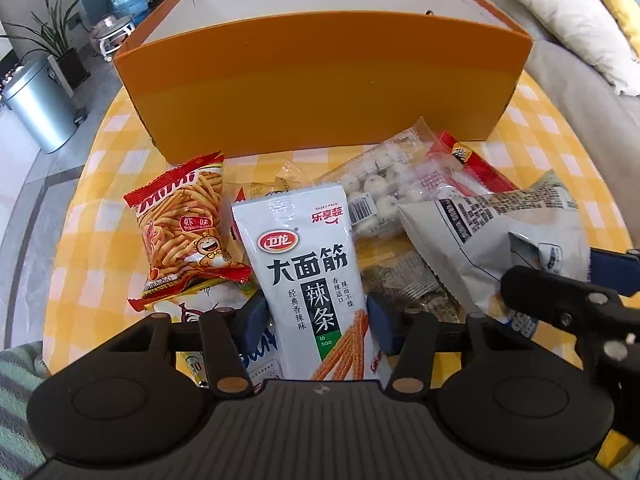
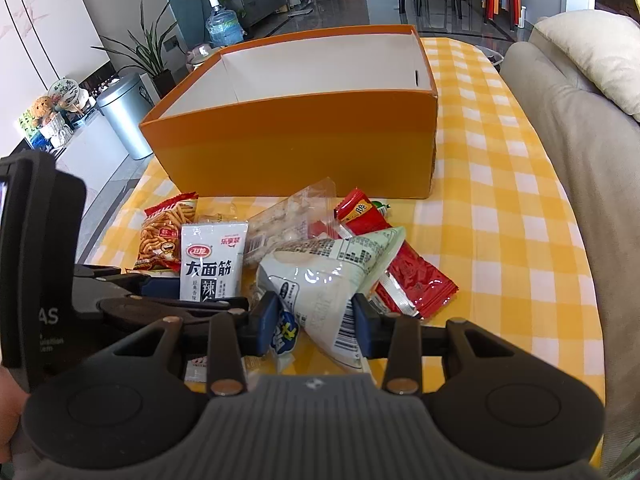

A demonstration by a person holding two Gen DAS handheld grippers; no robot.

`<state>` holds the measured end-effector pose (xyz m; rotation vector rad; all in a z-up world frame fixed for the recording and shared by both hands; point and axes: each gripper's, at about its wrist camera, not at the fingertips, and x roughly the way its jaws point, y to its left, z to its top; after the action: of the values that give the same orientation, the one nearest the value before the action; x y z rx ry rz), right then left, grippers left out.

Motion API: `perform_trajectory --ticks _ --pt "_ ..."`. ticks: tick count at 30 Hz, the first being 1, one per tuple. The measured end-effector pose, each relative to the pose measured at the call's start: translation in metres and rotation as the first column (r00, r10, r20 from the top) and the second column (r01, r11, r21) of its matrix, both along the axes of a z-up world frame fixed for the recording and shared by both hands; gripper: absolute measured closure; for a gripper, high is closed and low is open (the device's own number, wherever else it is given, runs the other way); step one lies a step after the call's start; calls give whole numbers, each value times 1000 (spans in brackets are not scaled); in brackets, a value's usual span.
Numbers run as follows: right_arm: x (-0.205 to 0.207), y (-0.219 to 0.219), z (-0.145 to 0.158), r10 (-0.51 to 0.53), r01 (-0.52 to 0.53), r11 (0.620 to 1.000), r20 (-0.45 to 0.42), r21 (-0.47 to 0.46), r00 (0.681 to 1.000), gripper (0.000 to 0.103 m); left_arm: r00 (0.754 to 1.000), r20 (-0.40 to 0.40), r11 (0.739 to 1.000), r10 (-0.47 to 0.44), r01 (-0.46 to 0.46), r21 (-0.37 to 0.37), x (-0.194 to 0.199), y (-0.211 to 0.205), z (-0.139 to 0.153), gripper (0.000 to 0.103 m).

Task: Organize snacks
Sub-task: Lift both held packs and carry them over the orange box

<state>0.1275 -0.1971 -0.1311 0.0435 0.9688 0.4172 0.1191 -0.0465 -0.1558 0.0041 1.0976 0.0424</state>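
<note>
An open orange box [image 1: 320, 76] with white inside walls stands at the back of the table, also in the right wrist view [image 2: 296, 136]. A heap of snack packets lies before it. My left gripper [image 1: 318, 320] is shut on a white spicy-strip packet [image 1: 308, 264], seen too in the right wrist view [image 2: 210, 264]. My right gripper [image 2: 314, 320] is shut on a pale white snack bag [image 2: 328, 280], which shows at the right of the left wrist view [image 1: 500, 232]. A red prawn-stick packet [image 1: 184, 220] lies at the left.
A clear bag of white balls [image 1: 380, 192] and a red packet [image 2: 404, 280] lie in the heap on the yellow checked cloth [image 2: 500, 220]. A beige sofa [image 2: 580, 140] stands right, a metal bin [image 2: 124, 116] and plants left.
</note>
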Motion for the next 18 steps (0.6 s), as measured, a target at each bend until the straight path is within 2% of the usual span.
perform_trajectory --ticks 5,11,18 --pt "-2 -1 2 -3 3 1000 8 0 1000 66 999 41 1000 -2 3 -29 -12 10 18 45" --pt "-8 -2 16 -4 4 1000 26 10 1000 66 994 108 997 3 6 -80 -22 25 54 45" --pt "-14 1 51 13 -15 1000 127 16 992 67 980 199 990 13 15 -137 -14 47 99 45"
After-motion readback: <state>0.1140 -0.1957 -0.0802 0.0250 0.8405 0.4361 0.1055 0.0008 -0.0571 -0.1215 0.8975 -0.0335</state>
